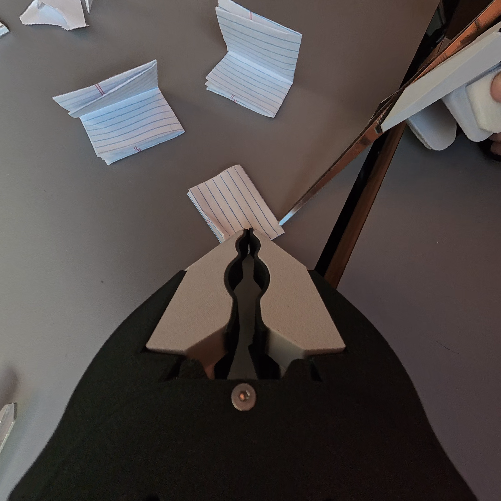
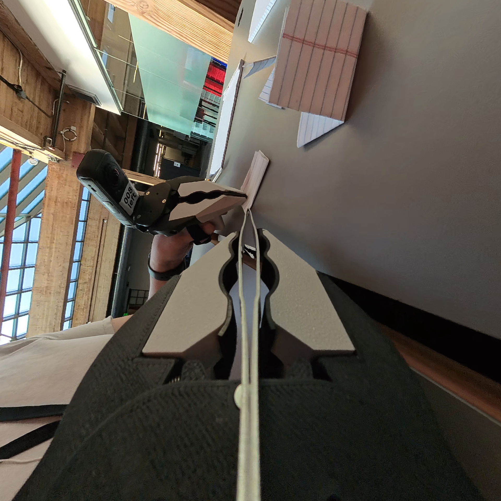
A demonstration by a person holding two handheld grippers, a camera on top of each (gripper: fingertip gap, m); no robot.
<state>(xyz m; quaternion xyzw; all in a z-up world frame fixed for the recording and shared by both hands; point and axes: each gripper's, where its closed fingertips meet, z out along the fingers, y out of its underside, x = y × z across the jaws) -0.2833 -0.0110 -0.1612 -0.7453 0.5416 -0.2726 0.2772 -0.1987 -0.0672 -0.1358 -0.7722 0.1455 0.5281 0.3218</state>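
Observation:
My left gripper (image 1: pixel 249 231) is shut on the near edge of a small folded piece of lined paper (image 1: pixel 233 200), low over the grey table (image 1: pixel 81 244). My right gripper (image 2: pixel 248 235) is shut on long metal tweezers (image 2: pixel 248 311) that run forward between its fingers. The tweezers' tips (image 2: pixel 248 215) sit just beside the same folded paper (image 2: pixel 256 173), right by the left gripper (image 2: pixel 238 196). In the left wrist view the tweezers (image 1: pixel 339 168) slant in from the upper right, where the right gripper (image 1: pixel 393 119) shows, and their tip lies at the paper's right corner.
Two more folded lined papers (image 1: pixel 119 113) (image 1: pixel 254 62) stand half open farther back, with crumpled white paper (image 1: pixel 54 13) at the far left. The table's wooden edge (image 1: pixel 360 217) runs close on the right. A person's hand (image 2: pixel 170 249) holds the left gripper.

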